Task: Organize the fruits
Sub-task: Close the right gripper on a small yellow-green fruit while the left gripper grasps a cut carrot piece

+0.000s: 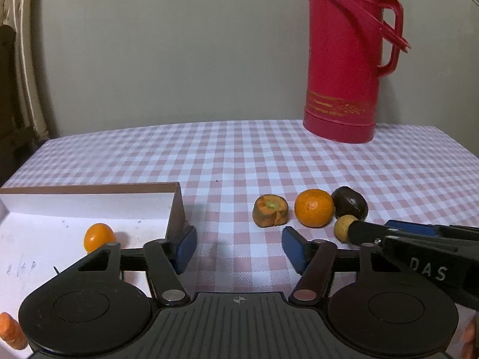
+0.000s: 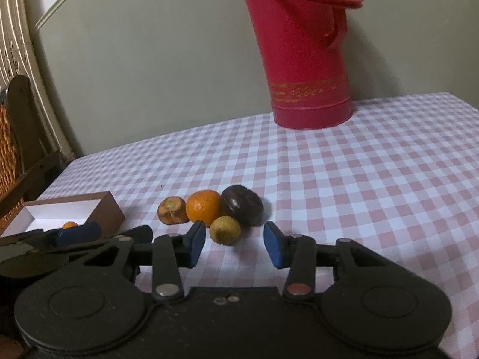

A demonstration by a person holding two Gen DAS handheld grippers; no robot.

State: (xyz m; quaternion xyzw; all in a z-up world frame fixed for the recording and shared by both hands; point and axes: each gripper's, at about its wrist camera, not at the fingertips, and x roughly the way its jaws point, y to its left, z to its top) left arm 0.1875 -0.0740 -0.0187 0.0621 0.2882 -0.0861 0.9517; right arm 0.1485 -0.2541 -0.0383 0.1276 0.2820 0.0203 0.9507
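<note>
Lying just ahead of the right gripper (image 2: 234, 243), the small round yellow-green fruit (image 2: 225, 229) sits slightly left of the midline between its blue pads, jaws part-way open with nothing between them and no pad touching the fruit; judged the nearer tool for this piece.

Landmark: the tall red plastic thermos (image 2: 302, 59), upright at the back of the pink-and-white checked tablecloth (image 2: 359, 179).

Fruit cluster, toward the cameras from the thermos: yellow-green fruit nearest; behind it the round orange mandarin (image 2: 203, 209); dark purple-brown round fruit (image 2: 242, 208) beside the mandarin on the thermos side; squat brownish-orange fruit with a green top (image 2: 173, 214) on the far side from the thermos; the four appear touching or nearly so.

Shallow brown cardboard box with white lining (image 1: 89, 206): farthest from the thermos, holding one small orange fruit (image 1: 98, 237).

Left gripper (image 1: 239, 246): part-way open, empty, over bare cloth between box and cluster, one pad close against the box corner.

Obscured: in the left view the right gripper's finger covers part of the yellow-green fruit; an orange object (image 1: 10, 330) at the left view's corner is cut off, unidentifiable; contact among the fruits cannot be settled.
</note>
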